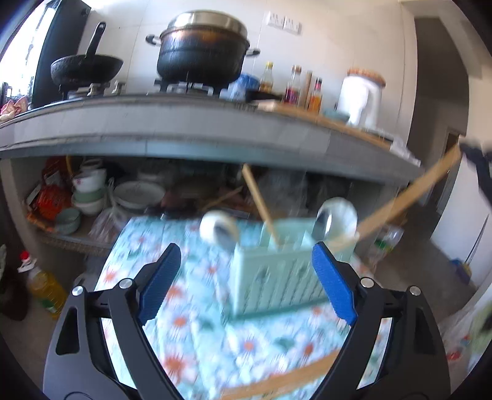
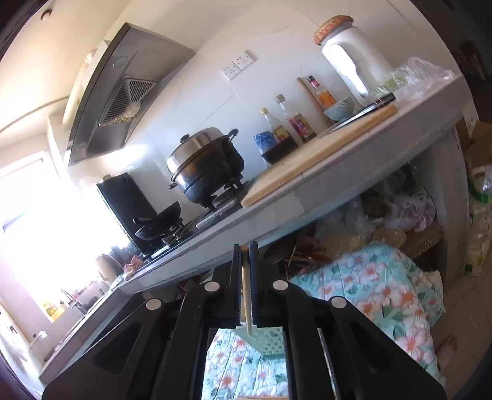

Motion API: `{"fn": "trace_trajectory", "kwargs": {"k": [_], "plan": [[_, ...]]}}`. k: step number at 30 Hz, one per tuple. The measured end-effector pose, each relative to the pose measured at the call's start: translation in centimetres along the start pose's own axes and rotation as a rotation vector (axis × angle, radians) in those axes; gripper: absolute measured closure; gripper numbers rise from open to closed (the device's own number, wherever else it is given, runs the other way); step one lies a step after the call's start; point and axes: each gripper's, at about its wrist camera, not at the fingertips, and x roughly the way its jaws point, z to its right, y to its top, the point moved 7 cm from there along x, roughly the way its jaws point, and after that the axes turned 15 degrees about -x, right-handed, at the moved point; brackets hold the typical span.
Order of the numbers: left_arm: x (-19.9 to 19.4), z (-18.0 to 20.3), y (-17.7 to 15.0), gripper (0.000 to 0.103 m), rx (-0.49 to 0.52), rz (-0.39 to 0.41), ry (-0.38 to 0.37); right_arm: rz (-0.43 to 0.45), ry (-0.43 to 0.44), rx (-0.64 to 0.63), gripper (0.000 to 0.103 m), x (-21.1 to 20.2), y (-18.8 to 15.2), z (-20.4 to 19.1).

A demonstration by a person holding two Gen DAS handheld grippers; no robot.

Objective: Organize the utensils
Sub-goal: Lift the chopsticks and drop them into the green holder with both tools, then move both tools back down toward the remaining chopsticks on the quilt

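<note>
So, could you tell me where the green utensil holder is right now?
In the left wrist view the green utensil holder stands on the floral cloth, right of centre, ahead of the open left gripper, below the counter.

The utensil holder (image 1: 276, 274) at the table's middle looks like matt pale-green plastic with slotted walls. In it stand two glossy metal spoons (image 1: 336, 217) and a bare wooden chopstick (image 1: 261, 203). The tablecloth (image 1: 196, 307) is floral printed cloth, softly creased. The left gripper (image 1: 246, 277) has black matt plastic arms and ribbed blue pads (image 1: 160, 283). The right gripper (image 2: 245, 277) is matt black too, closed on a smooth pale wooden chopstick (image 2: 246, 295). At twelve o'clock, the pot (image 1: 200, 58) is sooty black below a shiny steel lid (image 1: 209, 21).
</note>
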Motion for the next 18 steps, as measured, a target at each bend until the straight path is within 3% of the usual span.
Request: {"fn": "trace_trajectory", "kwargs": {"k": [7, 14, 18], "plan": [[-1.0, -1.2, -4.3, 0.015, 0.039, -0.089, 0.070, -0.021, -0.061, -0.112, 0.098, 4.9, 1.6, -1.6], [-0.8, -1.4, -6.1, 0.013, 0.053, -0.127, 0.140, -0.083, -0.170, -0.275, 0.098, 9.2, -0.7, -3.3], [-0.4, -1.1, -6.6, 0.012, 0.068, -0.146, 0.165, -0.232, -0.112, -0.296, 0.097, 12.6, -4.5, -3.4]]}}
